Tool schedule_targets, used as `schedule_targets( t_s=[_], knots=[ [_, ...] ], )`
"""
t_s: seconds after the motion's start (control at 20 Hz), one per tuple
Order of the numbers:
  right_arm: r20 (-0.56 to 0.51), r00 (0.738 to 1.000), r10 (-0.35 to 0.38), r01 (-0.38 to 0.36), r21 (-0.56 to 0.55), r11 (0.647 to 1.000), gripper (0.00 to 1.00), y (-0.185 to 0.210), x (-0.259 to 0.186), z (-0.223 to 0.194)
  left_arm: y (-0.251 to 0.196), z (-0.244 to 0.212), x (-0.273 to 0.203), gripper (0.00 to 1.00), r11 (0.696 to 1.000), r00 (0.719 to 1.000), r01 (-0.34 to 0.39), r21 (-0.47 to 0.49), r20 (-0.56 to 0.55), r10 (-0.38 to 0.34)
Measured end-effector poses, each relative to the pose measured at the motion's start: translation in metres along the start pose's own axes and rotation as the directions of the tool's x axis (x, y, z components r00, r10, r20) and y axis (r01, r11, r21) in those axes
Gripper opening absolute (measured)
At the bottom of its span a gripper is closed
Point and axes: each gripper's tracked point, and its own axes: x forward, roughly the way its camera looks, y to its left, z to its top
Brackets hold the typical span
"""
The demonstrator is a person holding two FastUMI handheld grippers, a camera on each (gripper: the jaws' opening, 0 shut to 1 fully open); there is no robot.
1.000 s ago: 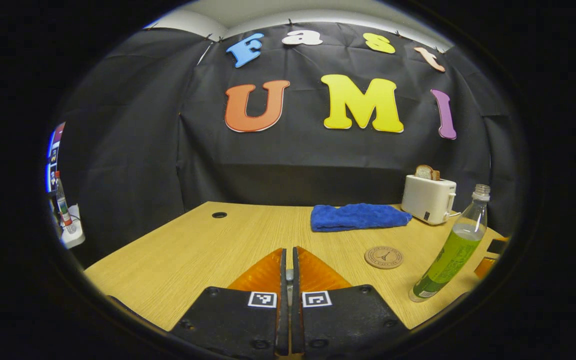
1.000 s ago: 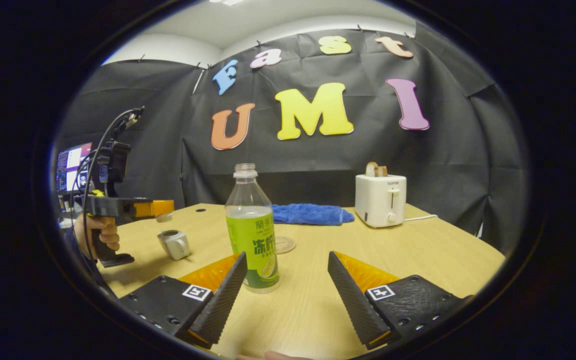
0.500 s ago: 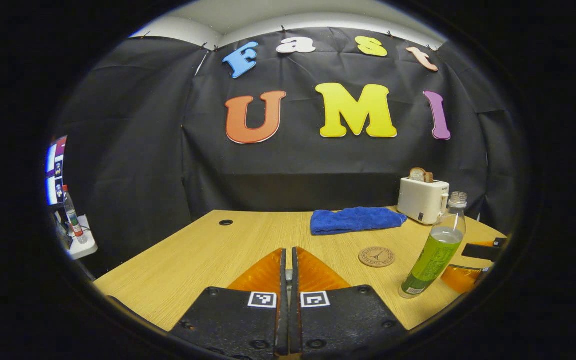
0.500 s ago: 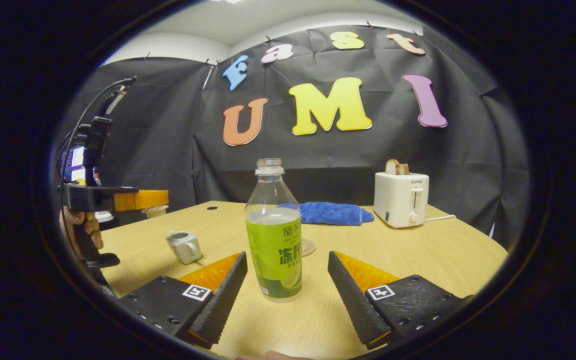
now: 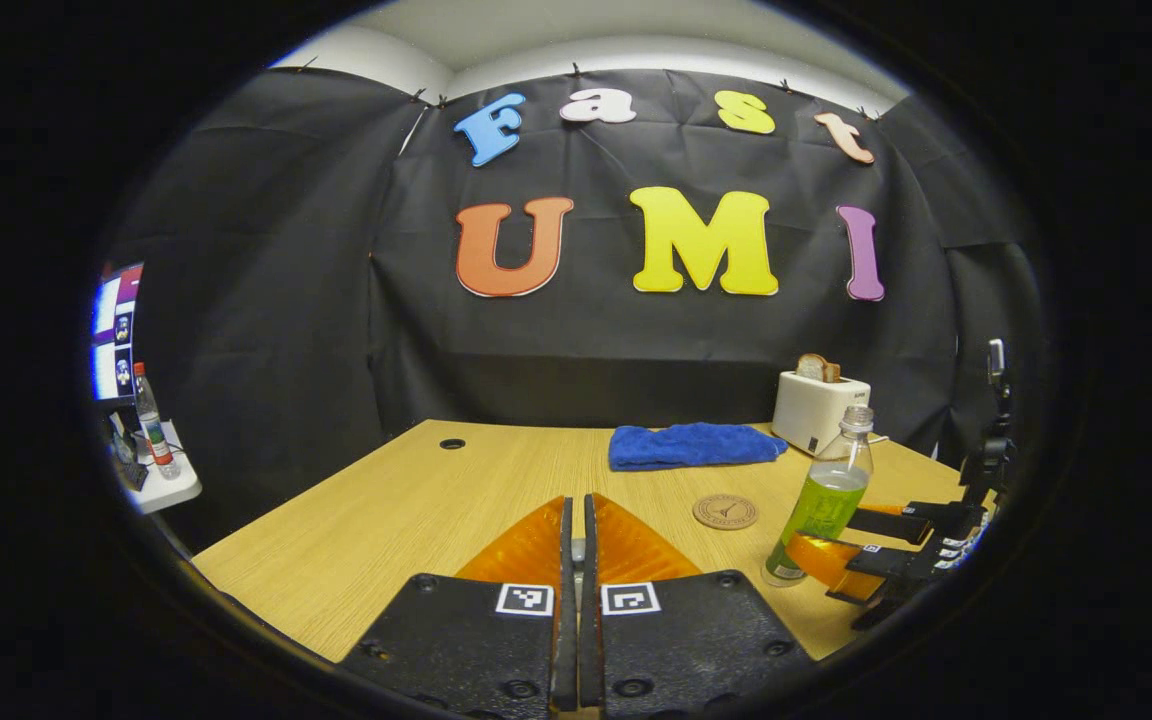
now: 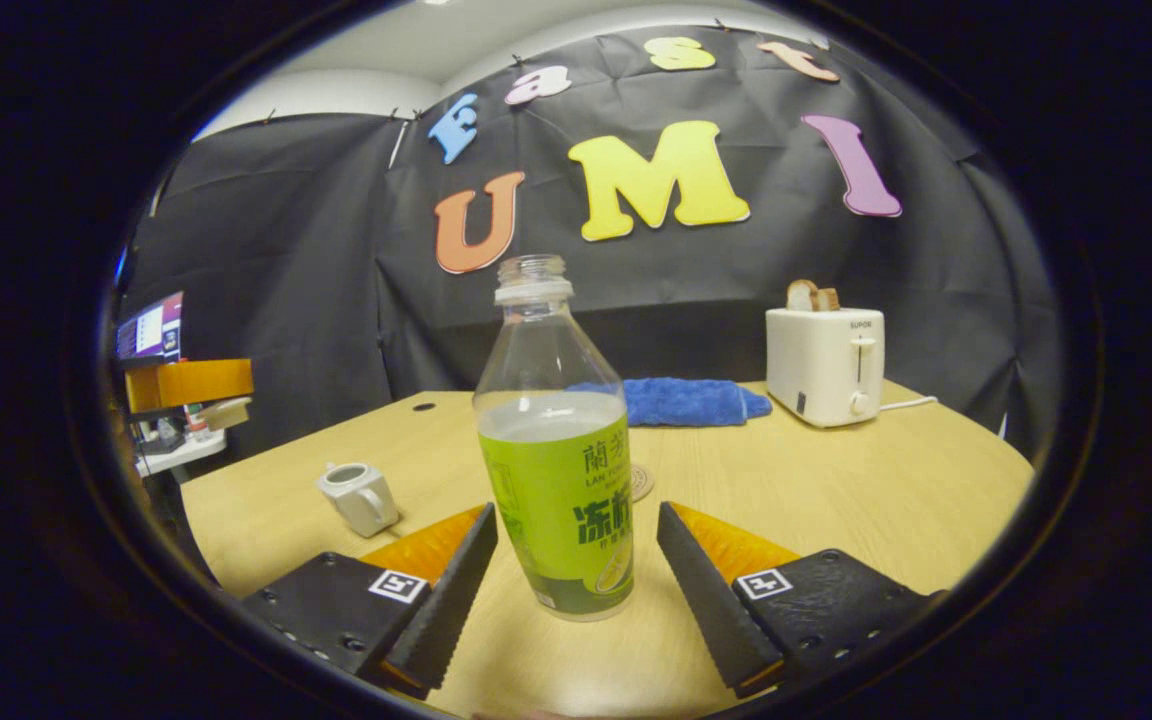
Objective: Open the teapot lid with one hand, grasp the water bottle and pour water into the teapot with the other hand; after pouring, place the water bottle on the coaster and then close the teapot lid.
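Uncapped water bottle (image 6: 556, 450) stands upright on counter (image 6: 836, 480), between right claw (image 6: 576, 570) fingers, spread wide, untouched; thin plastic, part-full, likely light, squashy; grip labelled midsection; left claw (image 5: 578, 560) closed, contents hidden.

Even overhead light, sharp, edges perhaps warped

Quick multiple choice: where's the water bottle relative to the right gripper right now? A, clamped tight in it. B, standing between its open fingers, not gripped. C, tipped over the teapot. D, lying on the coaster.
B: the water bottle stands upright on the table, with gaps to both fingers of the open right gripper.
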Motion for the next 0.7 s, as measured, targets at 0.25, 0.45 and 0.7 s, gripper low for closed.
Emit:
schedule_targets(
  t_s=[0.25,0.45,0.7],
  knots=[
    [0.042,0.999,-0.017,0.019,-0.036,0.999,0.88,0.009,0.003,0.012,0.009,0.003,-0.016,0.03,1.0,1.0,0.004,-0.006,0.013,-0.004],
    [0.027,0.998,-0.049,0.051,-0.068,0.996,0.75,0.014,0.008,0.012,0.019,-0.002,-0.023,0.03,1.0,1.0,0.01,-0.025,0.008,-0.009],
    [0.005,0.996,-0.085,0.084,-0.186,0.979,0.73,0.03,0.005,0.015,0.026,-0.006,-0.027,0.04,0.999,0.999,0.036,-0.033,0.006,-0.036]
  ],
)
